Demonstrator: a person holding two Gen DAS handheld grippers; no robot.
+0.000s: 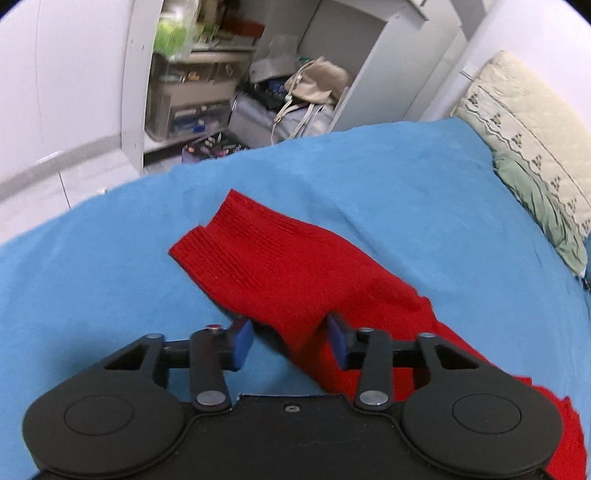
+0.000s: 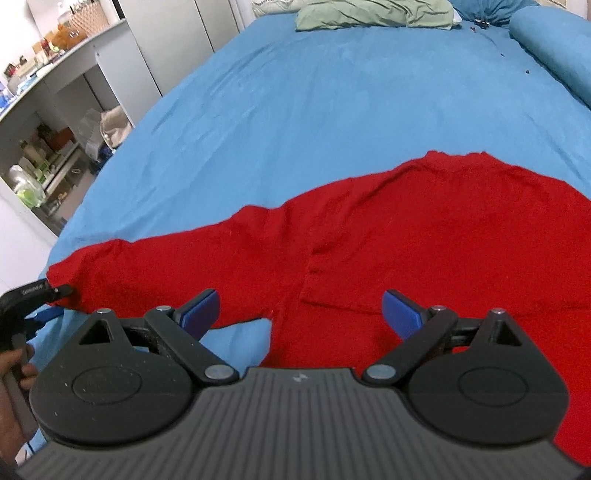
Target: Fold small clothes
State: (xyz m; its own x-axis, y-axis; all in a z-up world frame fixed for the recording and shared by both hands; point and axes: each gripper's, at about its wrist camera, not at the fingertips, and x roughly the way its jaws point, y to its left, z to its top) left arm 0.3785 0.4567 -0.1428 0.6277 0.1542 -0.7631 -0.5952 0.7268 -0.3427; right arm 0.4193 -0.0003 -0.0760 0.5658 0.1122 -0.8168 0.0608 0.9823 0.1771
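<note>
Red knit sweater [image 2: 424,236] lies spread flat on the blue bedsheet [image 2: 295,110], body at 3 o'clock in the right wrist view, one sleeve [image 1: 280,258] running out toward 9 o'clock. Left gripper [image 1: 290,341] sits low over the sleeve, jaws parted to a moderate gap with a fold of red knit between the blue pads [image 1: 242,345]; contact cannot be told. Right gripper [image 2: 301,312] hovers above the underarm area, jaws spread wide, nothing held. Green pillow [image 2: 373,14] at 12 o'clock; cluttered shelves [image 1: 199,88] beyond the bed edge.
</note>
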